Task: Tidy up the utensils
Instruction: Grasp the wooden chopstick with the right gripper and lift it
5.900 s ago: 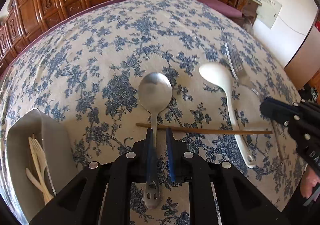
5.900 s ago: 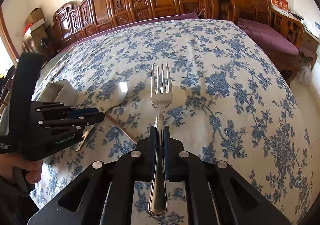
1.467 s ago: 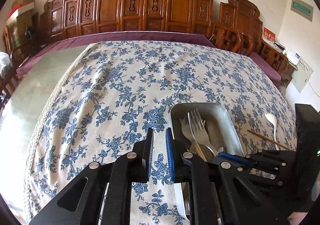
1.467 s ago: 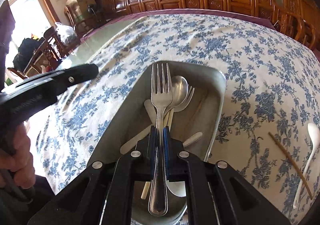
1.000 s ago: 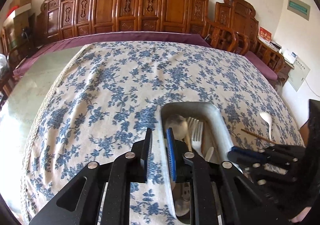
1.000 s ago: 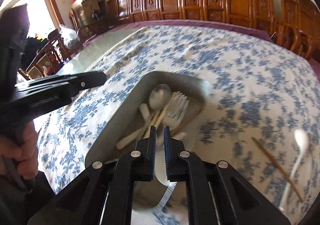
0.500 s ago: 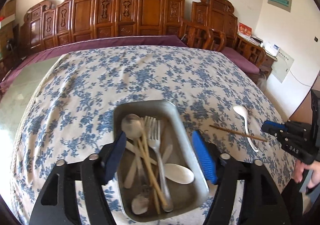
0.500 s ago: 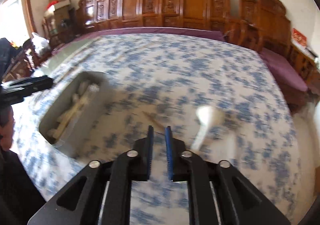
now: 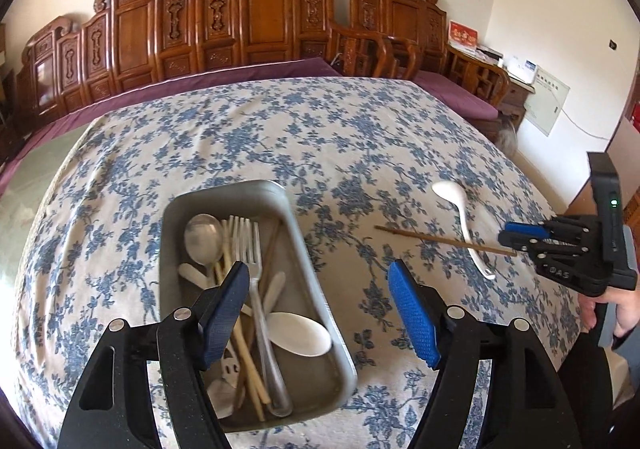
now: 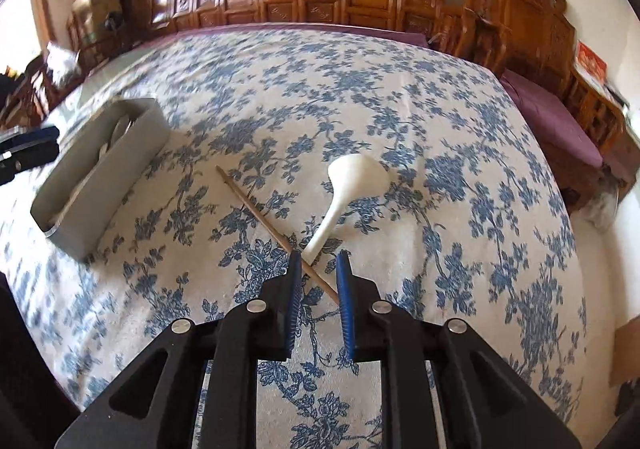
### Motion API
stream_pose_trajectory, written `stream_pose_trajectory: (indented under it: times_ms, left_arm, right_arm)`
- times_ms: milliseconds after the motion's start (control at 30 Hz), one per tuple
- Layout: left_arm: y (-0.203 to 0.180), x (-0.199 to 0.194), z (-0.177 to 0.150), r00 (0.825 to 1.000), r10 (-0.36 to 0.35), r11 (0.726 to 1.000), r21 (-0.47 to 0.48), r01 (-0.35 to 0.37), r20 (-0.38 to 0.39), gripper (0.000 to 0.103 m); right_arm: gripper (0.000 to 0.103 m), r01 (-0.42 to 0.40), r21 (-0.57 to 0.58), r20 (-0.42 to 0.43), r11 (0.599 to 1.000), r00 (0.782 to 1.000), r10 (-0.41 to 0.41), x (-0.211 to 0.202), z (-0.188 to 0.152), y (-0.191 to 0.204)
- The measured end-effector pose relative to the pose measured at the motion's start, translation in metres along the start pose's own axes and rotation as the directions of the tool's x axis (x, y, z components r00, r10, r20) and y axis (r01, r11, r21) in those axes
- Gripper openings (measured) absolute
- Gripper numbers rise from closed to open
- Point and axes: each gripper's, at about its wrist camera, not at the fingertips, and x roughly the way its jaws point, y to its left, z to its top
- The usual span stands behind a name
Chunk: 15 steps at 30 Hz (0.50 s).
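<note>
Chopstick (image 10: 276,235) across spoon (image 10: 352,185) — right of tray (image 10: 100,185)

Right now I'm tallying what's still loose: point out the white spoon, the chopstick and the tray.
white spoon (image 10: 356,175), right wrist view, on its bowl
chopstick (image 10: 256,209), right wrist view, mid-shaft
tray (image 9: 298,233), left wrist view, right rim

The left gripper (image 9: 316,289) tilts downward, its jaws spread wide with nothing pinched between them. The right gripper (image 10: 319,273) also tilts downward, jaws parted narrowly and gripping nothing; a hand (image 9: 618,307) holds its body.
</note>
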Motion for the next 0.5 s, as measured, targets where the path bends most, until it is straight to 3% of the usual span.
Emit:
stream_pose_trajectory:
  times_ms: [333, 500]
  left_arm:
    - [-0.02, 0.0, -0.007, 1.0, -0.018, 0.999, 0.031, 0.019, -0.017, 0.069]
    - [-0.025, -0.002, -0.011, 1.0, -0.006, 1.0, 0.029, 0.007, -0.023, 0.069]
  right_arm:
    - [0.022, -0.045, -0.087, -0.11, 0.995, 0.993, 0.035, 0.025, -0.009, 0.002]
    - [0.007, -0.072, -0.134, -0.123, 0.988, 0.991, 0.055, 0.024, -0.015, 0.007]
